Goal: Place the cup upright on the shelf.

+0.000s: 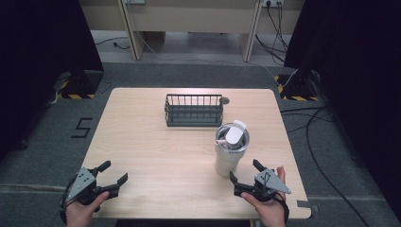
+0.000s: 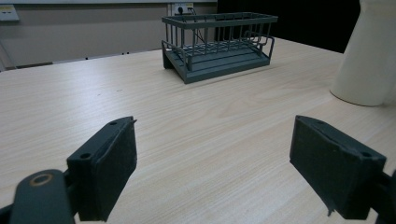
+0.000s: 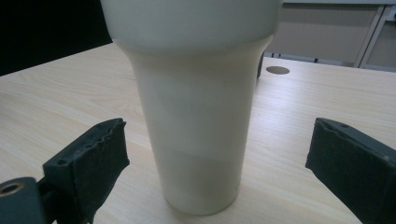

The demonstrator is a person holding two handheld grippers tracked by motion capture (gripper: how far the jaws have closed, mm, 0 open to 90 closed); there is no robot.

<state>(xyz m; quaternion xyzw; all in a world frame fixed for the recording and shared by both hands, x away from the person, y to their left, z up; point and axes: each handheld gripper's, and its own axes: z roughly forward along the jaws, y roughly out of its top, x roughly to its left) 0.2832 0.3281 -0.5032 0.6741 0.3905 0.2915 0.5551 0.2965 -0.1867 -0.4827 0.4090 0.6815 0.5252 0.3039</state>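
A cream tumbler (image 1: 230, 150) with a white lid stands upright right of the table's middle; its tapered body (image 3: 201, 126) rises close in front of my right gripper's jaws. My right gripper (image 1: 246, 171) is open just in front of the tumbler's base, not touching it. A dark wire rack (image 1: 194, 109) sits empty at the table's far middle, also seen as the rack (image 2: 218, 44) in the left gripper view. My left gripper (image 1: 114, 171) is open near the front left edge, nothing between its pads (image 2: 111, 163). The tumbler's base (image 2: 369, 60) shows at that view's right.
The wooden table (image 1: 156, 156) has a small round grommet hole (image 1: 225, 100) beside the rack's right end. Cables lie on the grey floor (image 1: 326, 142) to the right. Dark curtains hang on both sides.
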